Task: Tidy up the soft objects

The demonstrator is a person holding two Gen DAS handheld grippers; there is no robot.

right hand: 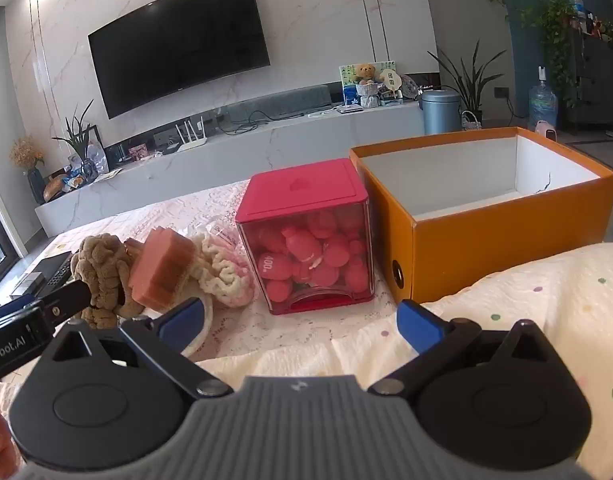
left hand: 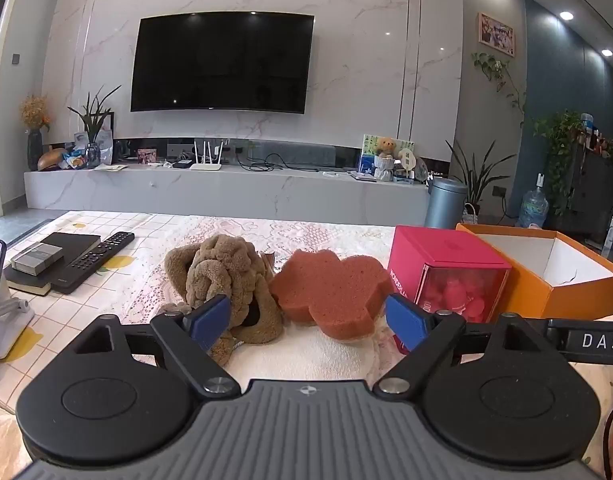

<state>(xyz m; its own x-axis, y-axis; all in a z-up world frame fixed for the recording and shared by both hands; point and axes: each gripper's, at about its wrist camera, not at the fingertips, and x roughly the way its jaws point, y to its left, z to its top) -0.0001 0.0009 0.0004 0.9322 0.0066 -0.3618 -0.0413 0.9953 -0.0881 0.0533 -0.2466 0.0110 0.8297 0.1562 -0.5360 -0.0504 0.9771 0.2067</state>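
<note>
A brown knotted plush cloth [left hand: 226,280] and a reddish flower-shaped sponge [left hand: 330,292] lie side by side on the table, just beyond my open left gripper [left hand: 310,324], whose blue fingertips stand to either side of them. In the right wrist view the plush [right hand: 102,276], the sponge [right hand: 162,268] and a cream-and-pink knitted piece [right hand: 226,276] lie at the left. My right gripper [right hand: 302,328] is open and empty over a cream dotted cloth [right hand: 526,300]. An open orange box [right hand: 486,236] with a white inside stands at the right.
A red-lidded clear cube [right hand: 310,240] full of pink shapes stands between the soft things and the orange box. A remote [left hand: 94,260], a dark notebook [left hand: 66,248] and a phone stand [left hand: 2,312] sit at the left. The TV console [left hand: 226,192] stands behind the table.
</note>
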